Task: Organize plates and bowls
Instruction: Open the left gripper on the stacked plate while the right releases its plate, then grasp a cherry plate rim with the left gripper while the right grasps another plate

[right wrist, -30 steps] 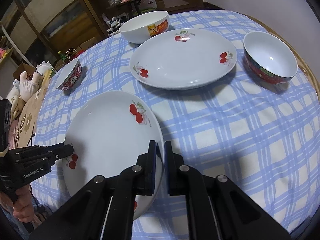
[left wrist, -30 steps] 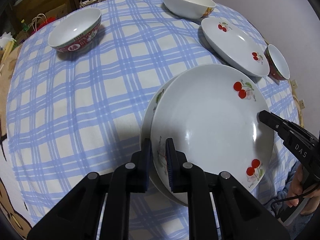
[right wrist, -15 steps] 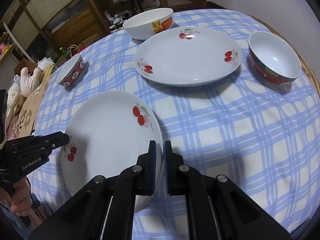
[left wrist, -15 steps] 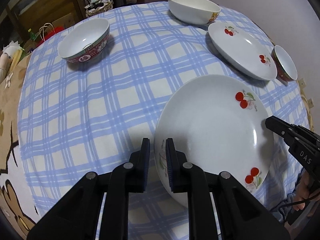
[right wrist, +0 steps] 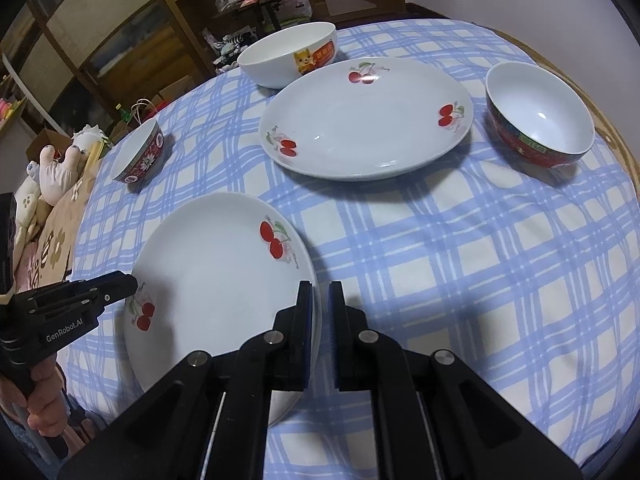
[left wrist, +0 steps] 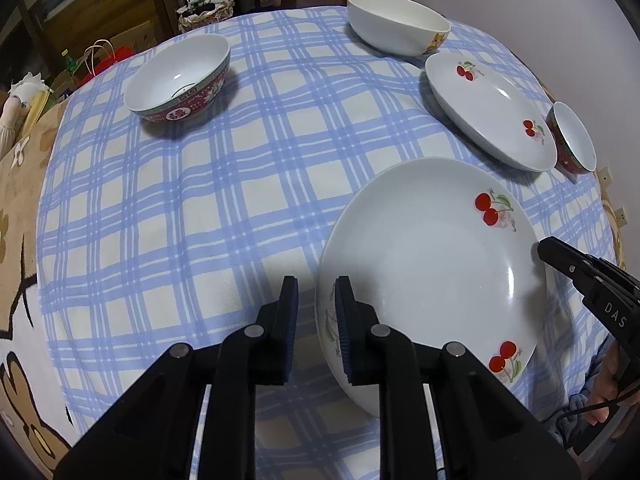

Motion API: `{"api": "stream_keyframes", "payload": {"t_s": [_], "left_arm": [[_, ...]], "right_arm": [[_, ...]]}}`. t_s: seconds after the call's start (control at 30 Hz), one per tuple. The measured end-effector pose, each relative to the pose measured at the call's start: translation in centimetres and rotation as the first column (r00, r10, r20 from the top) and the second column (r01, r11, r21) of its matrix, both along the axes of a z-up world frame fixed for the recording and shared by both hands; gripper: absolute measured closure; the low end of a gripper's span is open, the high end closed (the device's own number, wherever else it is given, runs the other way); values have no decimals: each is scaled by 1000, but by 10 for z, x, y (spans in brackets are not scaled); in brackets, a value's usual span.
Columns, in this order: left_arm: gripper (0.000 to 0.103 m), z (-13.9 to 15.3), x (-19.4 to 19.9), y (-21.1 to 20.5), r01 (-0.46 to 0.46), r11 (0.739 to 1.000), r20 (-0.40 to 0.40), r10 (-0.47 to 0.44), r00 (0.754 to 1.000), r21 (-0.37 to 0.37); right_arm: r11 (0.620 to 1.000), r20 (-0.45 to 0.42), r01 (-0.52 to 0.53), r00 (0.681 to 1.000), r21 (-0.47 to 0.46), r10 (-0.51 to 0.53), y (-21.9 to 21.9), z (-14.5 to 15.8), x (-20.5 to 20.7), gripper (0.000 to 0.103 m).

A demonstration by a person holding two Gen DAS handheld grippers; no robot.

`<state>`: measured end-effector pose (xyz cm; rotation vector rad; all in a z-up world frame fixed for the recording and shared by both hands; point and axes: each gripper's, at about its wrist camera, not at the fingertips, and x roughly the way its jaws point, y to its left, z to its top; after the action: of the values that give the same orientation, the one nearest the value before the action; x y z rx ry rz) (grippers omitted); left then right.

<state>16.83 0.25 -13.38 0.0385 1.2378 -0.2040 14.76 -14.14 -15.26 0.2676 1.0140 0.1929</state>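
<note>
A white cherry plate (left wrist: pixel 432 264) (right wrist: pixel 216 264) lies at the near edge of the blue checked table (left wrist: pixel 200 220). My left gripper (left wrist: pixel 317 312) straddles its left rim. Its jaws are opening: cloth shows between the outer pad and the rim. My right gripper (right wrist: pixel 321 312) is shut on the plate's right rim. Each gripper also shows in the other view, the right gripper (left wrist: pixel 560 258) and the left gripper (right wrist: pixel 120 286). A second cherry plate (left wrist: pixel 488 112) (right wrist: pixel 366 124) sits farther back.
A white cartoon bowl (left wrist: pixel 396 22) (right wrist: pixel 288 54) stands at the far edge. One red patterned bowl (left wrist: pixel 180 76) is at the far left, another red bowl (right wrist: pixel 540 120) at the right edge. Stuffed toys (right wrist: pixel 56 172) and shelves lie beyond the table.
A second plate peeking out under the held plate's left side is now hidden beneath it. The left jaws have widened off the rim. The right gripper has kept its grip.
</note>
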Motion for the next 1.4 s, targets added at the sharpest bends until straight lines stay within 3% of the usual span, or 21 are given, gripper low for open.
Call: {"api": "stream_keyframes", "payload": {"t_s": [0.17,0.27,0.33,0.37,0.43,0.5,0.57,0.63,0.77,0.83,1.03,1.2,1.4], "left_arm": [[81,0,1,1,-5,1000,1,5,1000,-1],[73,3,2,2,-12,1000,13,12,1000,2],[48,5,3,2,-20,1000,21,20,1000,17],[43,7,3,2,-20,1000,30,19,999,19],[35,9,4,0,-21,999,41,19,999,26],[29,12,6,-2,-18,999,47,16,999,45],[24,16,5,-2,-19,998,70,15,997,57],[19,24,3,-5,-18,997,110,10,994,74],[8,40,4,-10,-26,996,181,11,983,81],[6,46,6,-13,-28,995,205,7,979,100],[6,63,30,-20,-1,996,172,-15,985,91],[6,77,55,-29,1,1000,150,-5,989,26],[6,82,86,-53,40,999,165,-38,986,-9]], "right_arm": [[1000,12,2,1000,-6,-2,-1,3,0,95],[1000,24,7,1000,-15,-6,-4,8,0,95],[1000,36,14,999,-18,-13,-7,13,0,93],[1000,46,15,999,-23,-13,-9,15,1,90],[999,76,17,997,-34,-15,-12,22,2,60],[999,102,41,994,-33,-37,-19,28,3,45],[998,125,64,990,-15,-61,-26,35,4,40],[997,139,79,987,3,-79,-34,41,6,26],[994,194,110,975,6,-109,-47,55,8,15],[993,204,116,973,-6,-112,-52,61,12,2],[989,245,139,962,-49,-123,-62,74,25,0],[990,196,128,974,-66,-113,-78,82,57,0],[988,205,141,971,-58,-127,-98,91,89,0]]}}
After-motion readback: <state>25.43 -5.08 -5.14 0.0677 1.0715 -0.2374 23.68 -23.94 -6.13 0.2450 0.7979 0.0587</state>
